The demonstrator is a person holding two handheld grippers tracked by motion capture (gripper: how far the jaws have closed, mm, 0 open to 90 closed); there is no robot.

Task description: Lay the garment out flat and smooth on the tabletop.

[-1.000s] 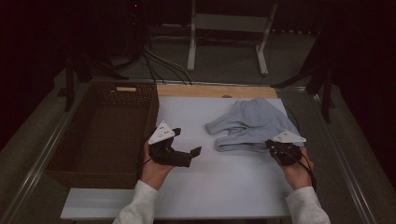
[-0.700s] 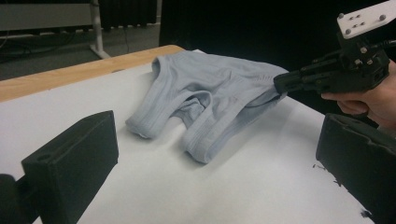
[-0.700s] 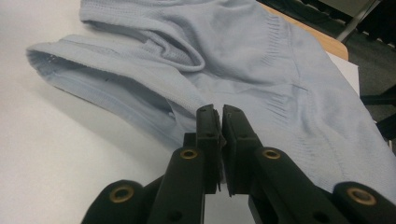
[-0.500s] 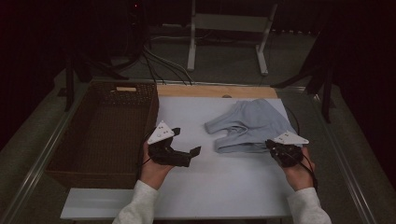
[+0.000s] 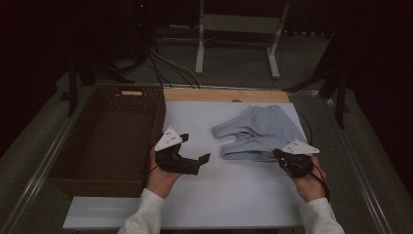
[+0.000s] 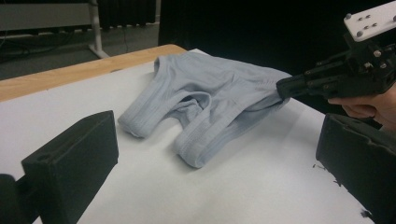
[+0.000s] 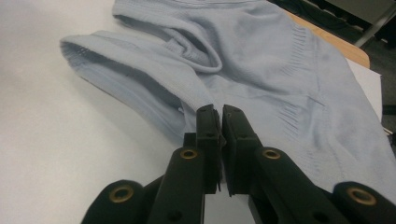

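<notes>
Wicker basket point(image 5: 104, 141) beside white table point(image 5: 229, 195)

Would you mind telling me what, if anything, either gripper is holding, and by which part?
The right gripper is shut on the near edge of the light blue garment. The left gripper stands open over the table, holding nothing.
</notes>
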